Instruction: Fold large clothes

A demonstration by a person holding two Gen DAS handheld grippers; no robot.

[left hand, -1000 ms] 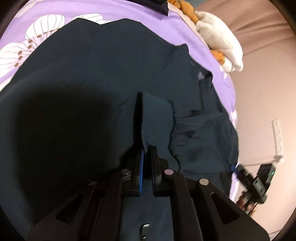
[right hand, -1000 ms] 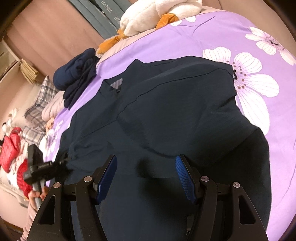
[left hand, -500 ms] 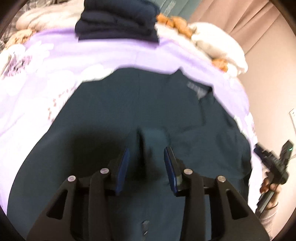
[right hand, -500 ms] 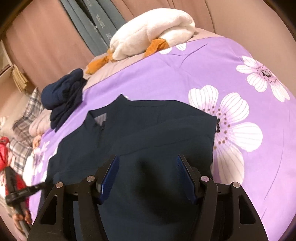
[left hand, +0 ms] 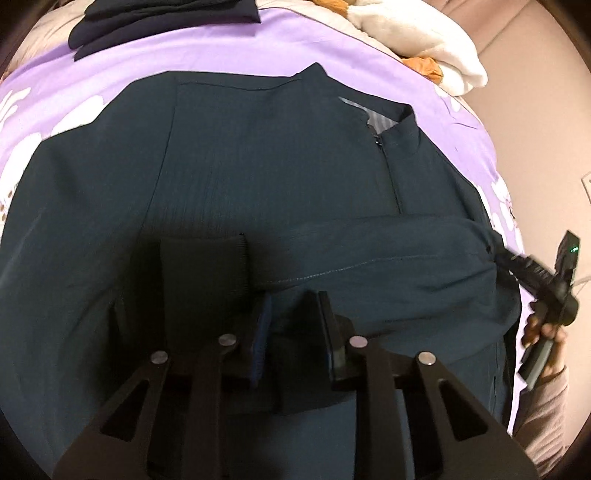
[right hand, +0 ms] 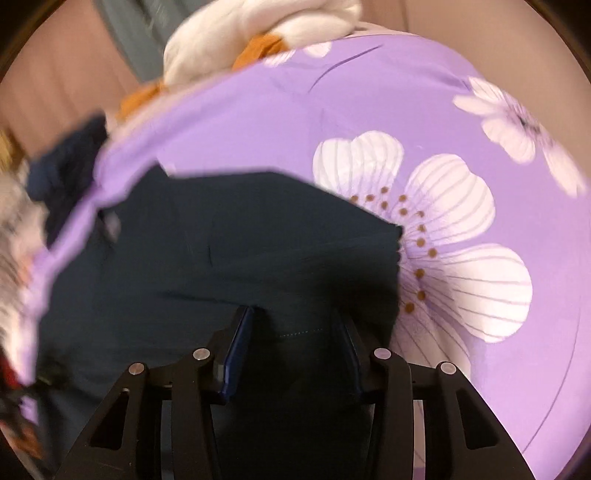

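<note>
both jaws open: left gripper (left hand: 291,332) beside ribbed cuff (left hand: 207,266) on jacket (left hand: 258,166); right gripper (right hand: 295,339) over hem. square sleeve before next fold.

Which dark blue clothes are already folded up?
The navy pile at the bed's far edge is folded and stacked. The teal jacket lies spread out under the tools.

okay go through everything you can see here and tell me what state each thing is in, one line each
Dark teal jacket: spread flat on the bedspread, zipper closed.
Jacket sleeve: folded across the front, ribbed cuff lying free.
Left tongs: open, empty.
Right tongs: open, empty.
Navy clothes: folded, stacked.
Purple floral bedspread: laid smooth.
</note>
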